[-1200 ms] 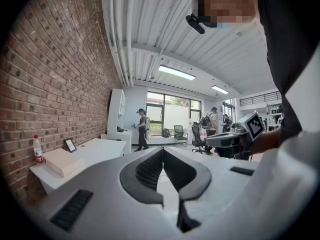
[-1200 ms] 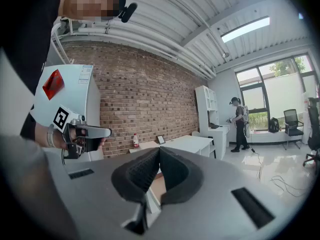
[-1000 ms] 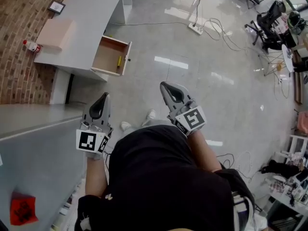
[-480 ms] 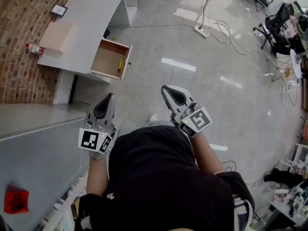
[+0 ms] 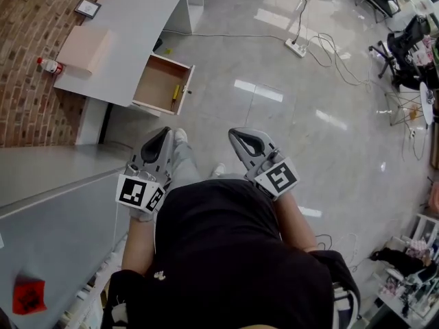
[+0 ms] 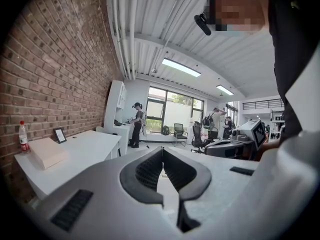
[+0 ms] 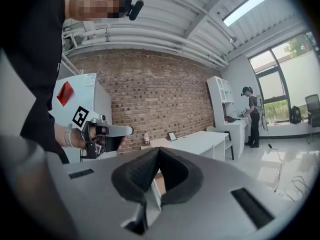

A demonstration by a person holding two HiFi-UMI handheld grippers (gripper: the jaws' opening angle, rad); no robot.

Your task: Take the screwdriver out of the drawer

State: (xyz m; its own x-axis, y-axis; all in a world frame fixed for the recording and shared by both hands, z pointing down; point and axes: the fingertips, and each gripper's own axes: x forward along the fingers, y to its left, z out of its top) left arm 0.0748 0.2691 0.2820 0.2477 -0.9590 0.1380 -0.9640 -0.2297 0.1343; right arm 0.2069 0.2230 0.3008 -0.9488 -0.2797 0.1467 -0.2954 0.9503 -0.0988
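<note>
Fingers [image 6: 145, 171] of the left gripper [image 5: 165, 133] are pressed together on nothing, and those of the right gripper [image 5: 234, 133] meet at their tips, likewise empty. The step in hand looks like the approach. To do it well, one gripper should spread its fingers before reaching in, then come down square across the handle. The yellow-handled screwdriver [image 5: 175, 92] lies in the open drawer [image 5: 156, 81] of the white table [image 5: 137, 19], just beside the front panel. It is ahead of both grippers and well apart from them, nearer the left.
</note>
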